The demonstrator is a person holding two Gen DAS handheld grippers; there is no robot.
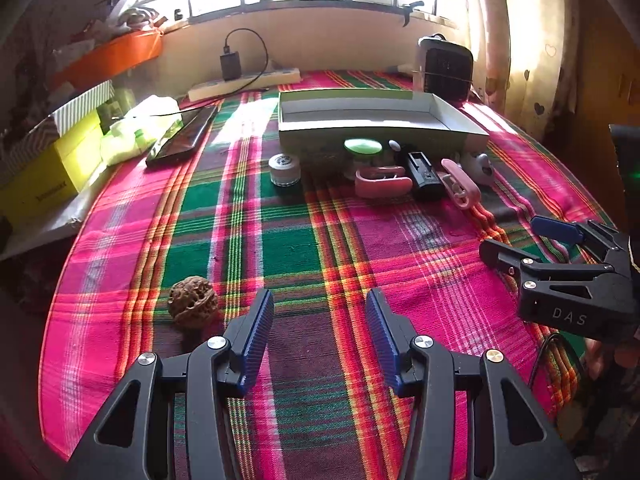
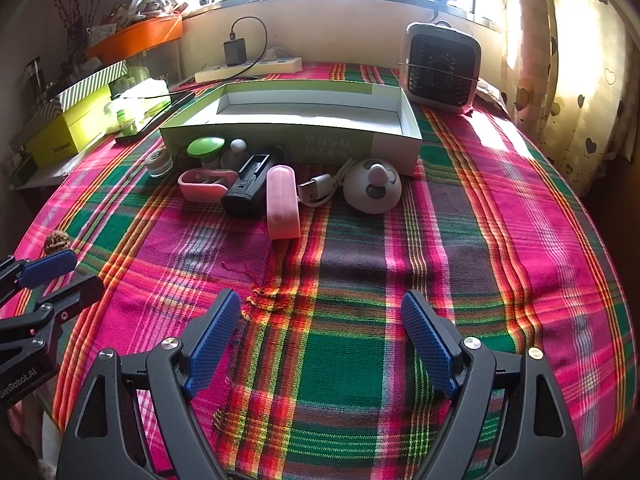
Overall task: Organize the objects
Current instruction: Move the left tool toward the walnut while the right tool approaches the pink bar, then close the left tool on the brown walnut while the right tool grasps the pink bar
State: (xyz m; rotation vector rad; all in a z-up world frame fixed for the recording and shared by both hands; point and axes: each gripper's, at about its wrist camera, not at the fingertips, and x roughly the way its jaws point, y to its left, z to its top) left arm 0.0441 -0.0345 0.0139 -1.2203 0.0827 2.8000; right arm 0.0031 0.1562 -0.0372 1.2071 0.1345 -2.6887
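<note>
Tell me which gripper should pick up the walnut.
Left. The walnut lies just beside the open left gripper, by its left fingertip. The right gripper, also open, is farther from it.

Both grippers are matte black plastic with triangular cutouts in the arms and shiny silver screw heads at the joints. The left gripper [image 1: 320,344] and right gripper [image 2: 320,344] have ribbed blue pads [image 1: 258,340] on the fingers. White "DAS" lettering shows on one body, and a thin black cable [image 1: 540,354] trails beneath it.
</note>
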